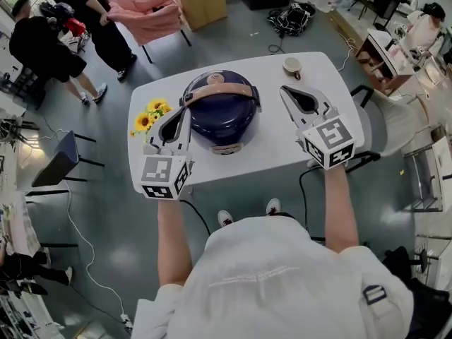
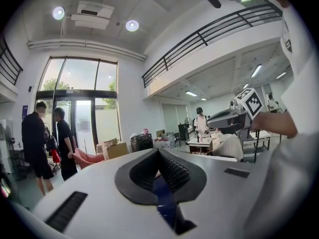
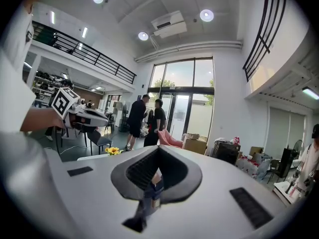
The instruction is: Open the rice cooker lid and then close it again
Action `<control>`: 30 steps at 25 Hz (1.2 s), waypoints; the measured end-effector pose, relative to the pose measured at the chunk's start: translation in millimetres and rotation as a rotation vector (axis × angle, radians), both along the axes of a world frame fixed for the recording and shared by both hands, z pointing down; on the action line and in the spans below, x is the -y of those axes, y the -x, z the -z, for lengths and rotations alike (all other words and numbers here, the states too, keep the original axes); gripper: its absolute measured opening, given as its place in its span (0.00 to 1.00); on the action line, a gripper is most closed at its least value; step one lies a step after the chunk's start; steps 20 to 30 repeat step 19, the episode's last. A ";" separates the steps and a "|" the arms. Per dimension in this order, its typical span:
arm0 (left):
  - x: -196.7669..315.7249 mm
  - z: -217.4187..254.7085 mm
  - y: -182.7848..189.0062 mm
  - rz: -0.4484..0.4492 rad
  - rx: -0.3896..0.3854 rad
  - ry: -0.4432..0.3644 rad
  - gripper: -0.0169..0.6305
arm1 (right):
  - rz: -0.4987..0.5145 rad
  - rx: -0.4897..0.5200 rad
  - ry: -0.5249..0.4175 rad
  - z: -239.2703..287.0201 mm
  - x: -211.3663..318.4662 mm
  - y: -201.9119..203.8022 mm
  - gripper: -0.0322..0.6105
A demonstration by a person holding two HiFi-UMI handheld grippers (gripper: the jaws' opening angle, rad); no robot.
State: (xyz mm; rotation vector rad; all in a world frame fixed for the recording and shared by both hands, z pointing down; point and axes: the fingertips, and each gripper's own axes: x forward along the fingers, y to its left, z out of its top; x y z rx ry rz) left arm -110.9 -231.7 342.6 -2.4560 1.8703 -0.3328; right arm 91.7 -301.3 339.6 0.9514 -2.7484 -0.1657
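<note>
The rice cooker [image 1: 220,110] is dark blue and round. It sits in the middle of the white surface [image 1: 268,147]. Its lid [image 1: 224,119] is down and shut. A pale handle [image 1: 219,90] bends over the top of the lid.

The left gripper [image 1: 186,109] is at about 8 o'clock from the cooker. Its tip is just beside the left end of the handle. The pictures do not show if it touches. Its jaws are clenched tight together, and there is nothing between them. The right gripper [image 1: 284,89] is at about 3 o'clock from the cooker, a little way off from it. Its jaws are clenched too and hold nothing.

How far along is the job? The lid is shut and no jaws hold it. It looks like either the very start or the very end. The pictures cannot say which one. If it is the start, the lid must be lifted up and then put down again.

Now the counting. There is one rice cooker with one lid and one handle. There are two grippers, one in each hand. One bunch of yellow flowers [image 1: 150,116] sits at 9 o'clock from the cooker. One cup [image 1: 292,66] sits at about 1 o'clock, near the far edge. On the floor far off, at about 10 o'clock, stand two people in black [image 1: 92,13].
</note>
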 end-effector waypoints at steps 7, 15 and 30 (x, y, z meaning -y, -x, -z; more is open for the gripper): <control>0.0 -5.8 -0.7 0.005 0.003 0.014 0.05 | 0.010 -0.016 -0.007 -2.5 -0.9 -0.5 0.09; 0.0 -9.5 -4.3 0.002 0.008 0.022 0.05 | 0.018 -0.030 -0.001 -8.2 -2.0 -0.7 0.09; -1.5 -10.8 -3.0 0.008 0.009 0.021 0.05 | 0.033 -0.038 -0.001 -11.1 -4.0 1.2 0.09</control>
